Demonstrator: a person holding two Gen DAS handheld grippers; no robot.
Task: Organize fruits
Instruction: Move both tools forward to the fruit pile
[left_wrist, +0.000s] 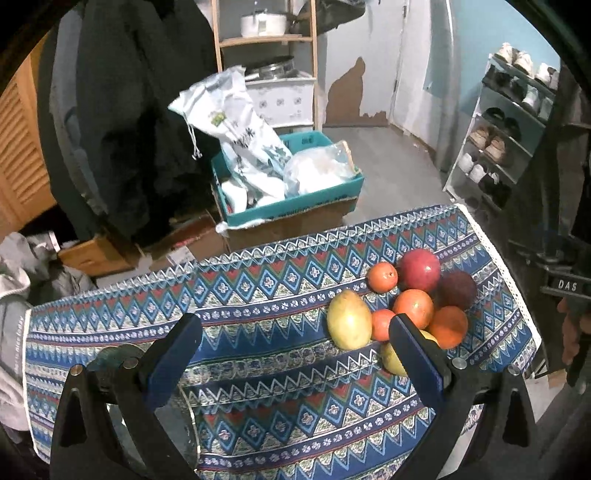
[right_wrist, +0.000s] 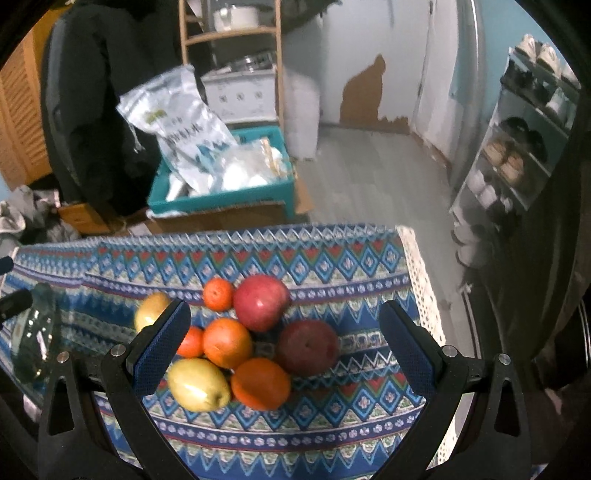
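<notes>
A pile of fruit lies on the patterned tablecloth (left_wrist: 258, 295): a yellow-green mango (left_wrist: 349, 319), a red apple (left_wrist: 420, 269), a dark red fruit (left_wrist: 458, 290), and several oranges (left_wrist: 413, 308). My left gripper (left_wrist: 295, 336) is open and empty, left of the pile, its right finger overlapping a yellow fruit (left_wrist: 392, 357). In the right wrist view the pile sits between the fingers of my open, empty right gripper (right_wrist: 284, 323): red apple (right_wrist: 260, 302), dark red fruit (right_wrist: 308, 347), oranges (right_wrist: 227, 342), yellow fruit (right_wrist: 197, 384), second yellow fruit (right_wrist: 151, 308).
A clear glass bowl (right_wrist: 35, 332) sits at the table's left, also behind my left finger as glass bowl (left_wrist: 114, 356). Beyond the table edge stand a teal box (left_wrist: 291, 199) of bags, a wooden shelf (left_wrist: 266, 40), dark coats and a shoe rack (left_wrist: 498, 140). A hand (left_wrist: 572, 332) shows at right.
</notes>
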